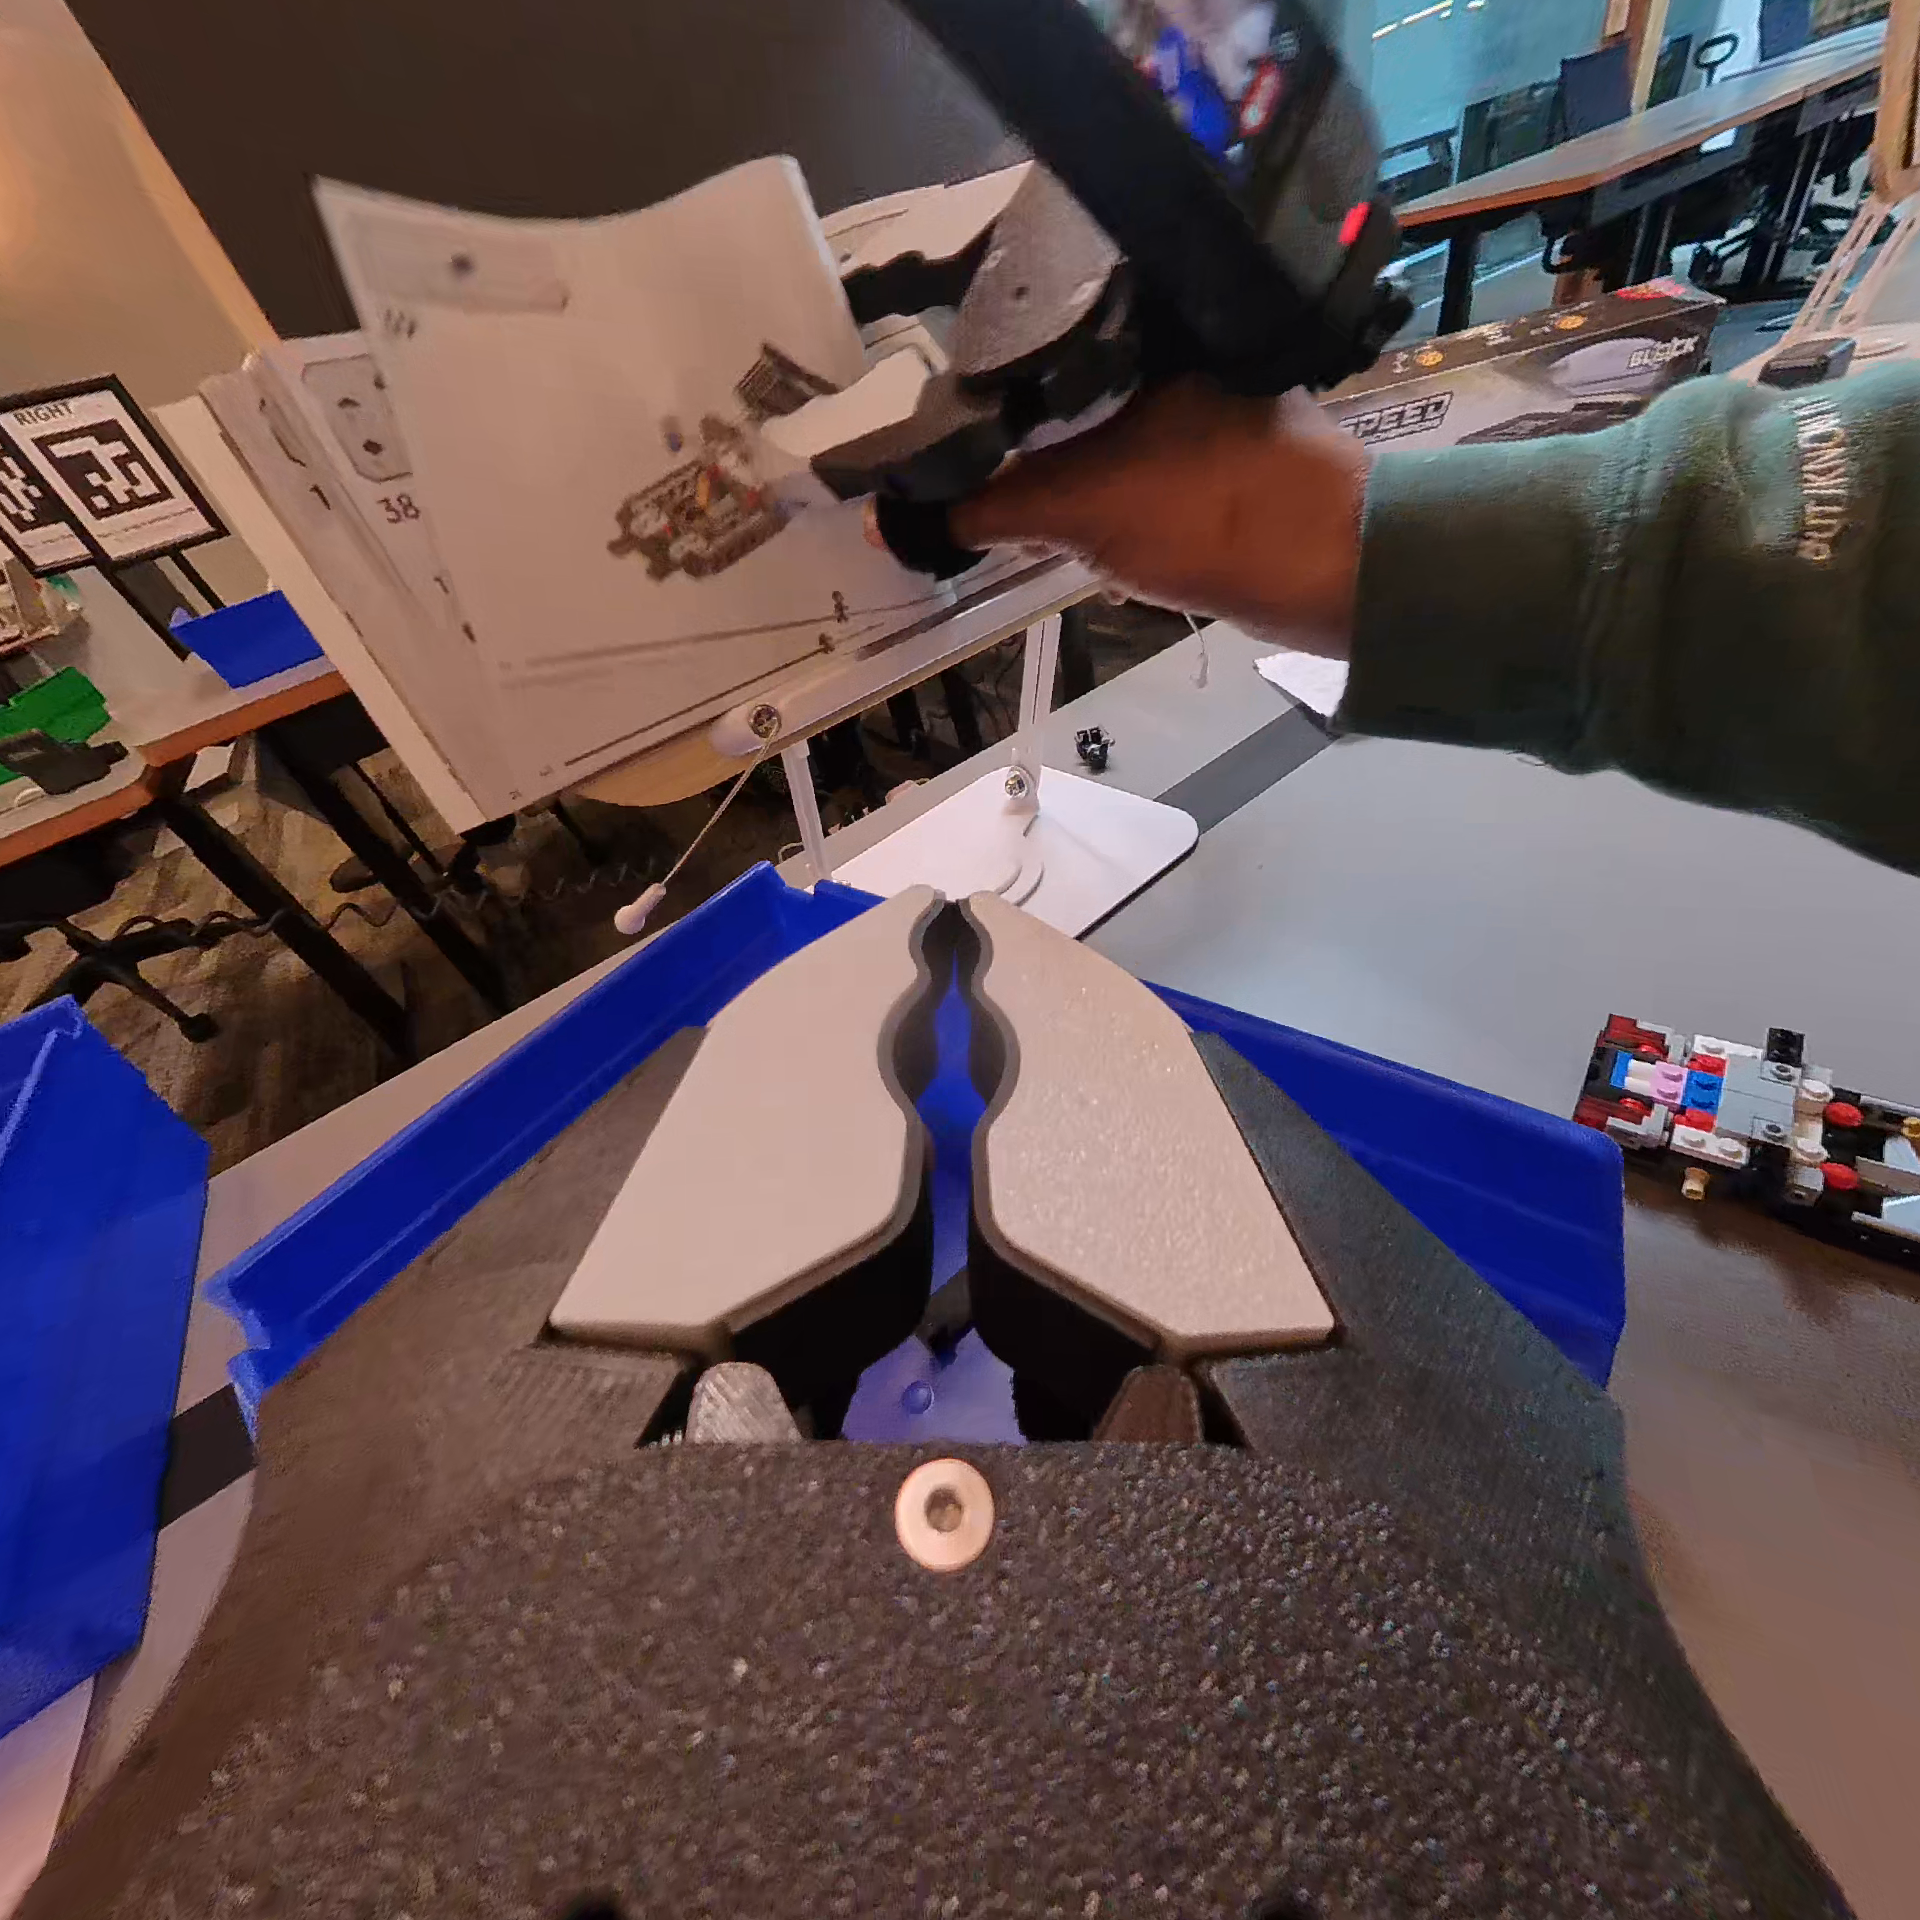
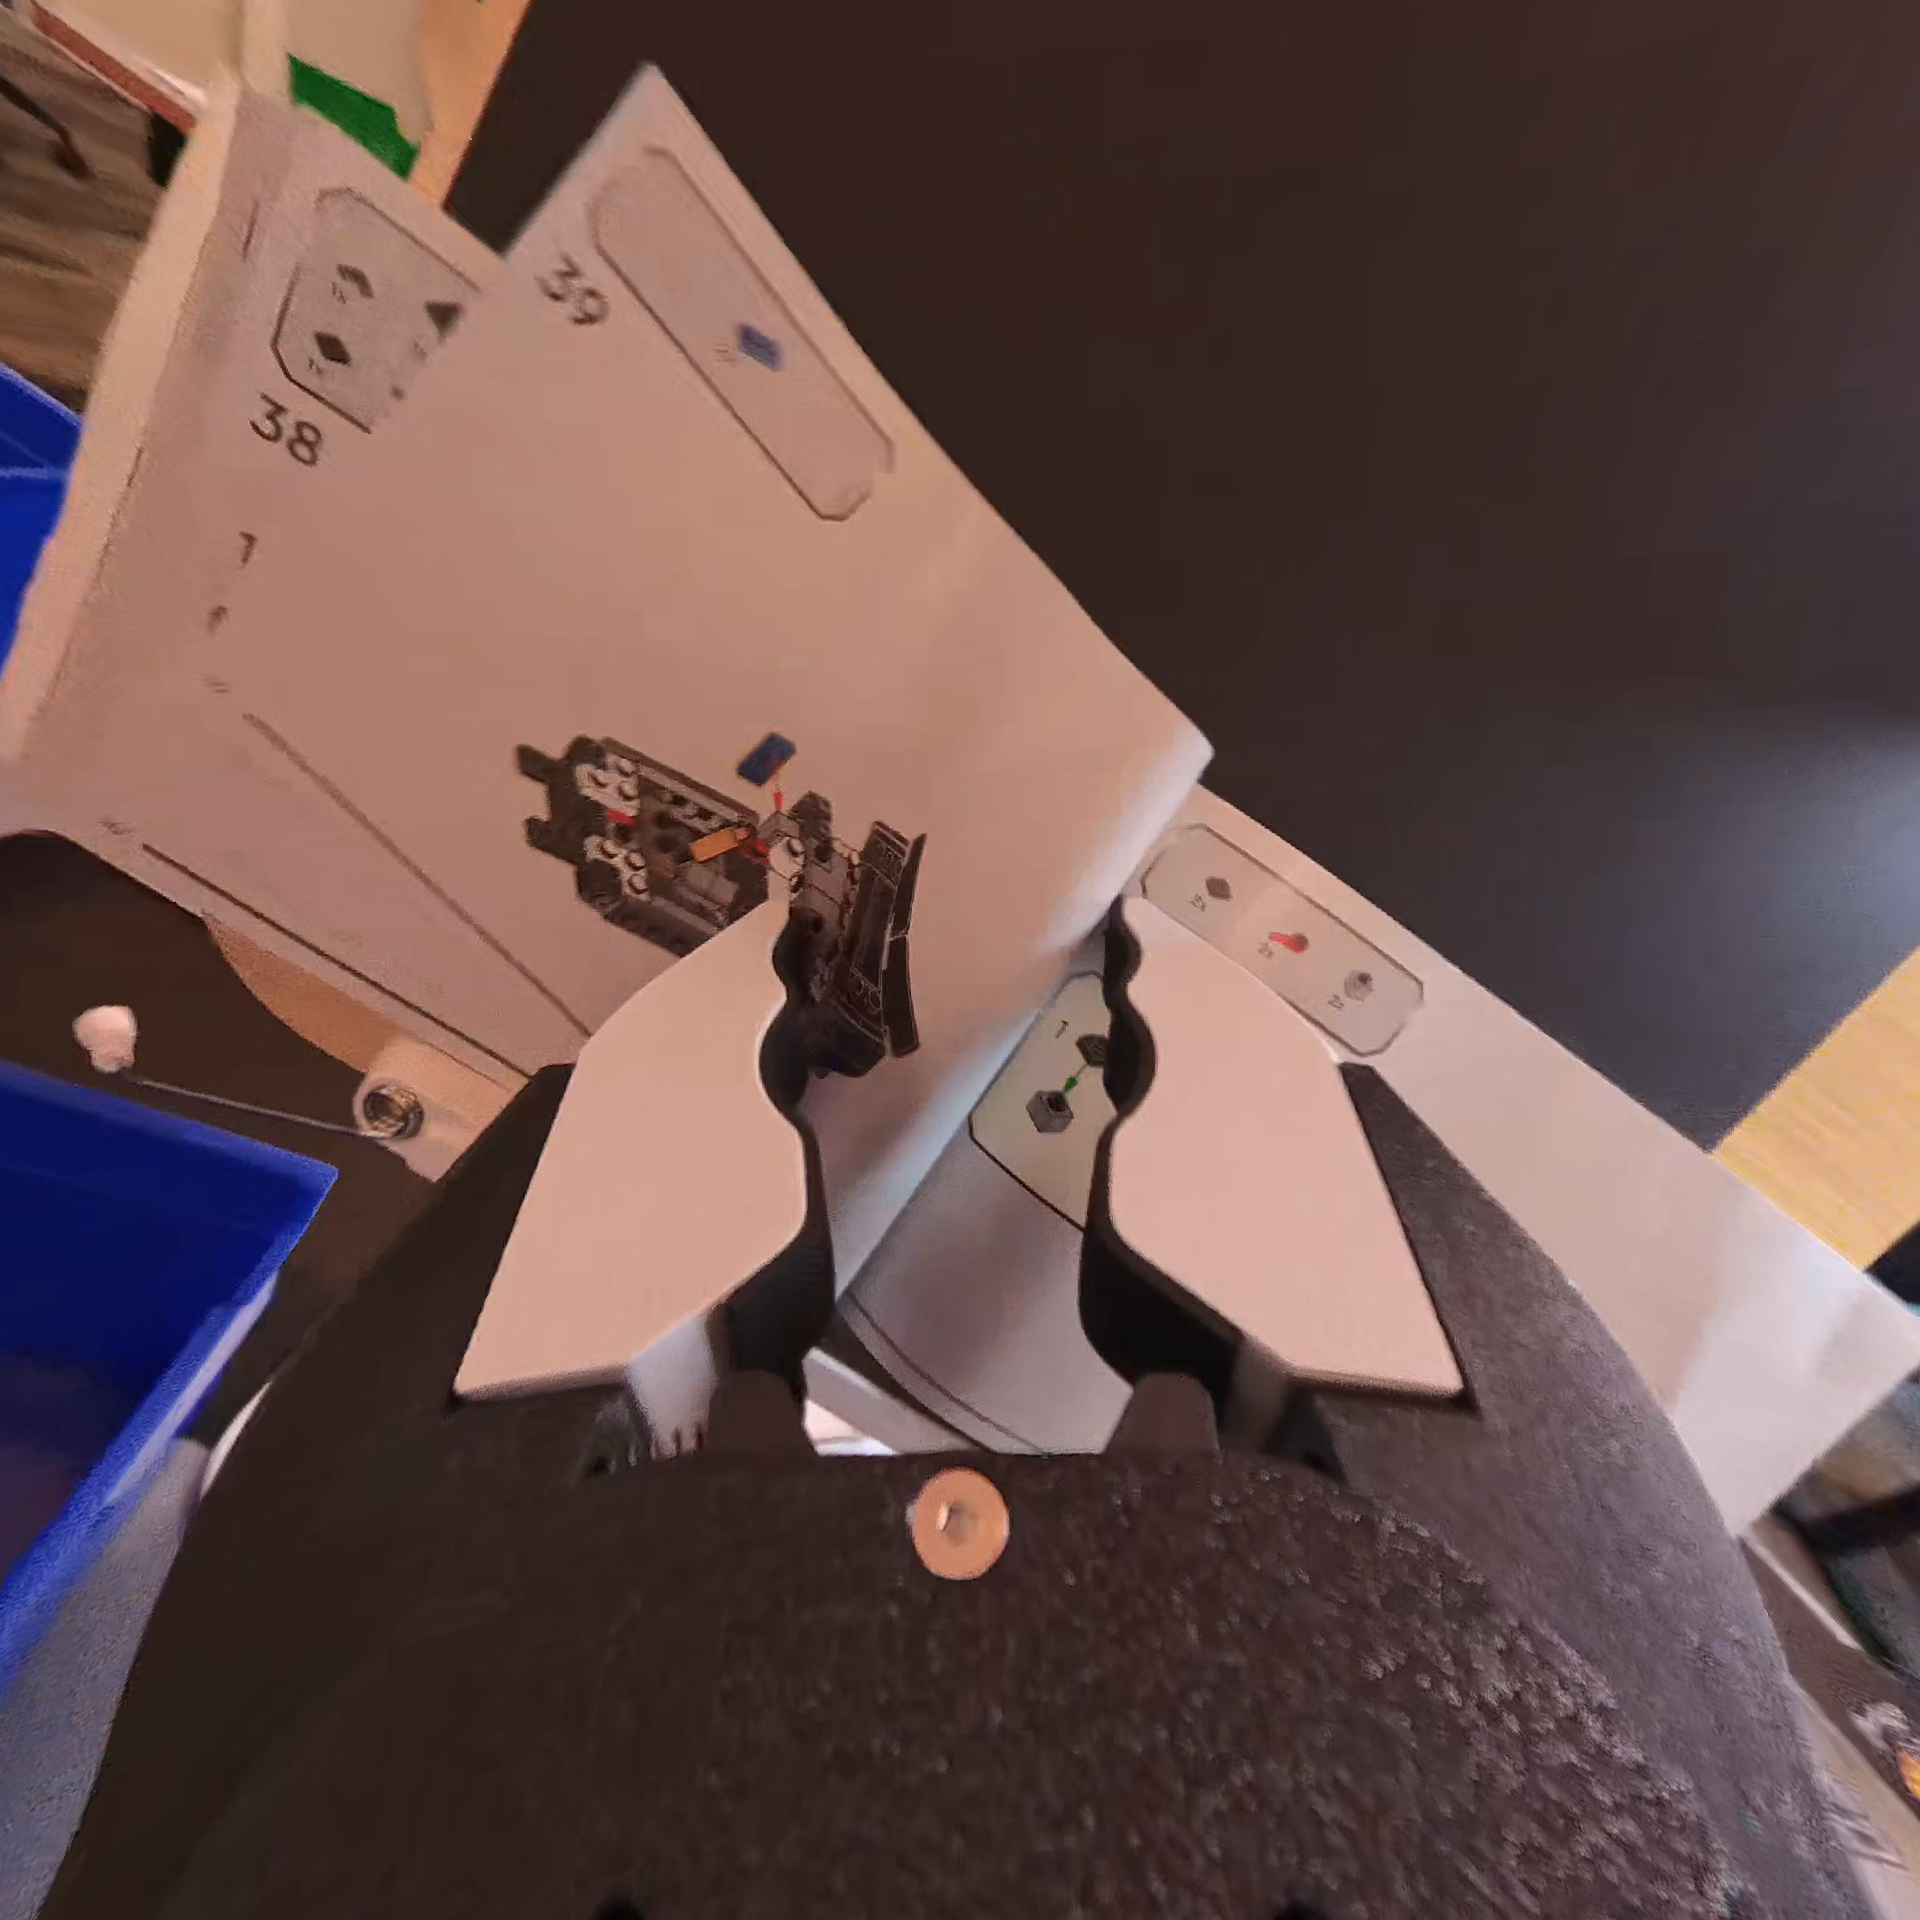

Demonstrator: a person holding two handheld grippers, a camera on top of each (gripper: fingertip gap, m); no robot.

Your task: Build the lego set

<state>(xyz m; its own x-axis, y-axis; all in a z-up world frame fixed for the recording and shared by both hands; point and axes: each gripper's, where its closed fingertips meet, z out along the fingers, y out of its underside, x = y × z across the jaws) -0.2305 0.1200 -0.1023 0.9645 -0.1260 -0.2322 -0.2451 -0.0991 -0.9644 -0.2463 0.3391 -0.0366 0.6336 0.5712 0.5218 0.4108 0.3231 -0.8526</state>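
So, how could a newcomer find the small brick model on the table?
Find the grey table and the blue bin below the left gripper. To the bin's right lies the brick model, the only multicoloured studded thing there.

Your left gripper (image 1: 951,914) hides the inside of the blue bin (image 1: 1403,1101), the brick car (image 1: 1756,1132) runs off the right edge, and motion blur softens the lifted page (image 2: 665,644) between your right gripper's fingers (image 2: 717,1039).
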